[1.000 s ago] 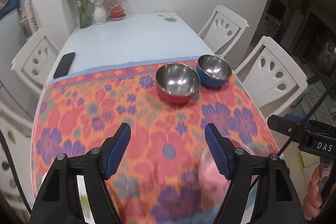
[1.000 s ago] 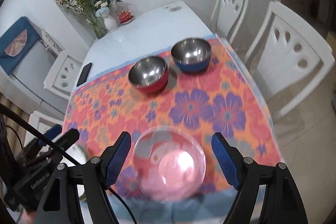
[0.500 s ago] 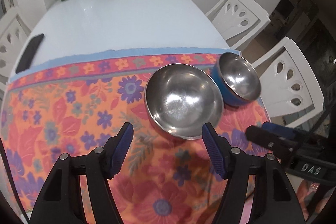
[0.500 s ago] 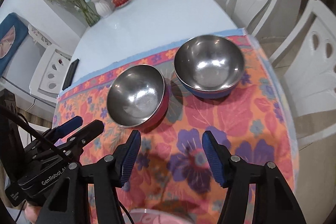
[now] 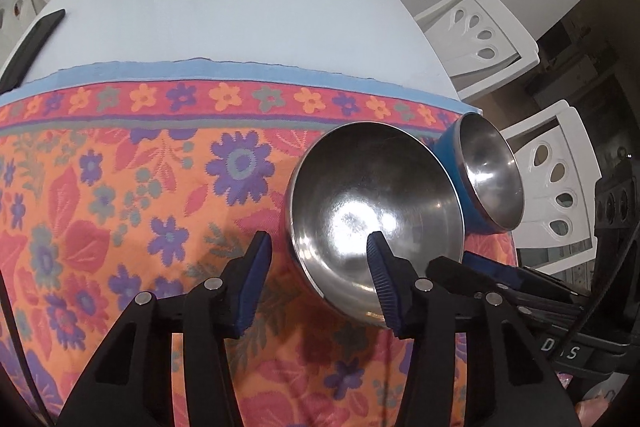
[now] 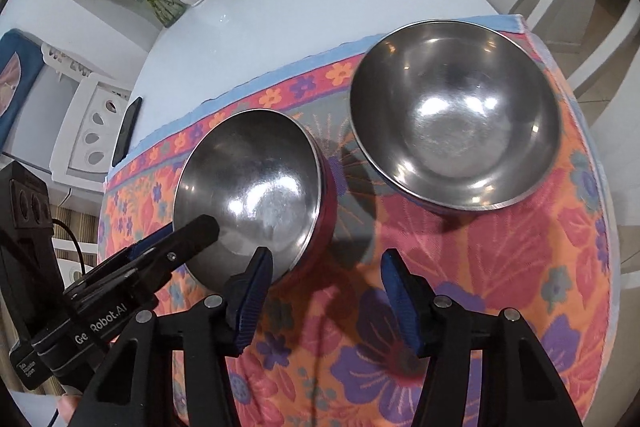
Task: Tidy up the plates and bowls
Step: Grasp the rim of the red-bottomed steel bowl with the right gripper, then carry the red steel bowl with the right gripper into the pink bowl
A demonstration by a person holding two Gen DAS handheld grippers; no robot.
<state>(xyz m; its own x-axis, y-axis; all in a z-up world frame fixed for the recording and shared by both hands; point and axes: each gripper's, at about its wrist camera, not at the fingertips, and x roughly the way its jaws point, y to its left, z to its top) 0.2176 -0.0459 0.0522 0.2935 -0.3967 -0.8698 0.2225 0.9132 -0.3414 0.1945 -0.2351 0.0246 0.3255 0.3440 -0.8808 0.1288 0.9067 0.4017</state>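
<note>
Left tool (image 5: 316,259) straddles the red-sided round steel bowl's (image 5: 372,203) near rim, jaws just closing, not clamped. Right tool (image 6: 326,275) apart, likewise closing, nothing between, above the orange floral cloth (image 6: 460,267). White glossy counter (image 5: 224,7); white chairs (image 5: 484,35) beside it.

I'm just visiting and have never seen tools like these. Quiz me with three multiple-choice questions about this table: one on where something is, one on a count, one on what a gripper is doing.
1. Where is the phone?
A on a chair
B beside the vase
C on the bare table

2. How many steel bowls stand on the cloth?
A two
B three
C four

3. What are the left gripper's fingers doing?
A clamping the blue bowl
B straddling the red bowl's rim
C hanging over bare cloth

Answers:
1 C: the phone lies on white tabletop, past the cloth's edge.
2 A: only the red bowl and the blue bowl are there.
3 B: one finger is inside the red bowl and one outside. The jaws have just been closing but are not yet pinching.
</note>
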